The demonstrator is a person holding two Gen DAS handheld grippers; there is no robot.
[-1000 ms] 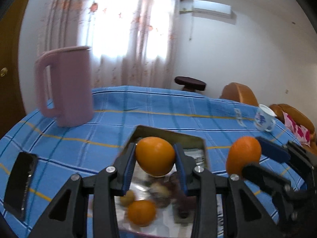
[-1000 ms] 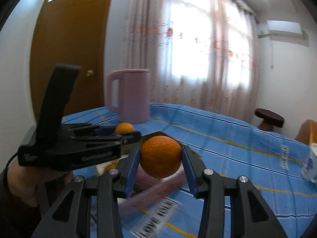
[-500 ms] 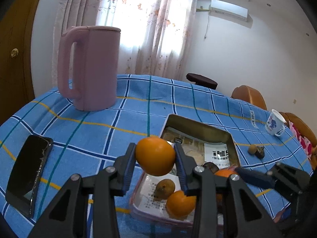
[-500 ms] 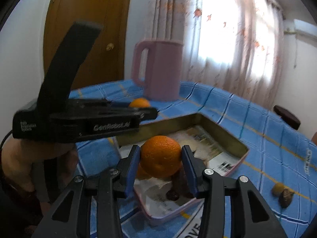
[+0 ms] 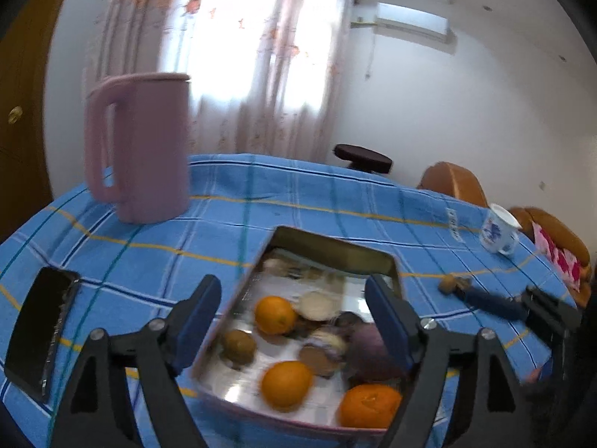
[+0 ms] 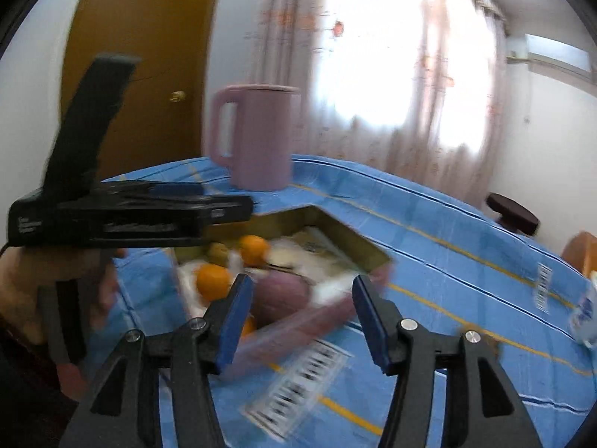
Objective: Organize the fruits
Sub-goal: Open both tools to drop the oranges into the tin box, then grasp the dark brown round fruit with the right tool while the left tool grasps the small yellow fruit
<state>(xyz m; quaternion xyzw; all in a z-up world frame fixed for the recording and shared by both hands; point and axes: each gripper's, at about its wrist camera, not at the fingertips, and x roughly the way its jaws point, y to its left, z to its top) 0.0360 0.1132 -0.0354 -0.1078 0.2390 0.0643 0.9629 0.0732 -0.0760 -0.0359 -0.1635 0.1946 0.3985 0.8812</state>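
Observation:
A metal tray (image 5: 332, 244) on the blue checked cloth holds three oranges (image 5: 275, 314) (image 5: 286, 384) (image 5: 369, 407), a brown kiwi-like fruit (image 5: 238, 343) and a purple sweet potato (image 5: 367, 343). My left gripper (image 5: 291, 310) hovers over the tray's near end, its jaws opening wide with nothing between them. My right gripper (image 6: 302, 310) hangs over the tray's (image 6: 347, 239) near right corner, jaws also opening and empty. In the right wrist view the oranges (image 6: 253, 248) (image 6: 212, 280) and sweet potato (image 6: 280, 295) lie in the tray. The picture is blurred.
A pink jug (image 5: 138, 149) stands at the back left. A black phone (image 5: 41, 328) lies near the left edge. A white and blue cup (image 5: 498, 227) and a small brown fruit (image 5: 453, 283) sit to the right. A hand (image 6: 22, 283) holds the left gripper (image 6: 224, 205).
Both grippers held an orange over the tray. Both have let go, their jaws stand wider, and more oranges lie in the tray.

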